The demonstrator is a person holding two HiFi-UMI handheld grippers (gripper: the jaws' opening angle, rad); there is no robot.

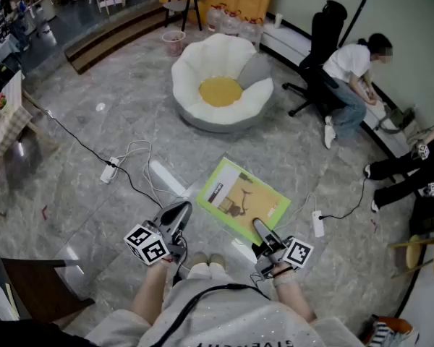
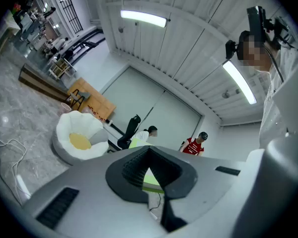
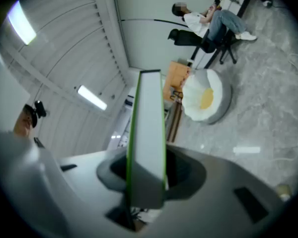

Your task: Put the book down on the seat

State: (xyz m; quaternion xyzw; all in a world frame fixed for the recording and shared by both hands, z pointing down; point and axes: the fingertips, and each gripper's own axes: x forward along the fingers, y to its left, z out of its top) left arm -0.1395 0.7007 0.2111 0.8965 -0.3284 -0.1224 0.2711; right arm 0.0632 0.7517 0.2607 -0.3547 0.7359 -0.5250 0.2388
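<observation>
Lime-green and flat, the book [image 1: 242, 197] hangs in the air above the grey marble floor [image 1: 130, 107], well short of the white petal-shaped seat [image 1: 195, 78] with its yellow middle, on the side of the seat towards the person carrying it. The right gripper [image 1: 260, 226] has its jaws closed on the book's edge farthest from the seat. In the right gripper view the book [image 3: 148, 133] stands edge-on, white pages between thin green covers, pinched in the right gripper [image 3: 148, 180], and the seat [image 3: 206, 95] shows beyond it. The left gripper [image 1: 179, 210] sits just beside the book's other near corner, also well away from the seat. In the left gripper view the jaws of the left gripper [image 2: 151, 175] stand apart, with a slice of green showing in the gap past them and nothing pressed between the pads, and the seat [image 2: 79, 138] lies ahead to one side. A white power strip [image 1: 110, 170] and its looping cable lie on the floor on the near side of the seat. Past the seat's far right, a person [image 1: 347, 71] in a white top sits on a black office chair.
</observation>
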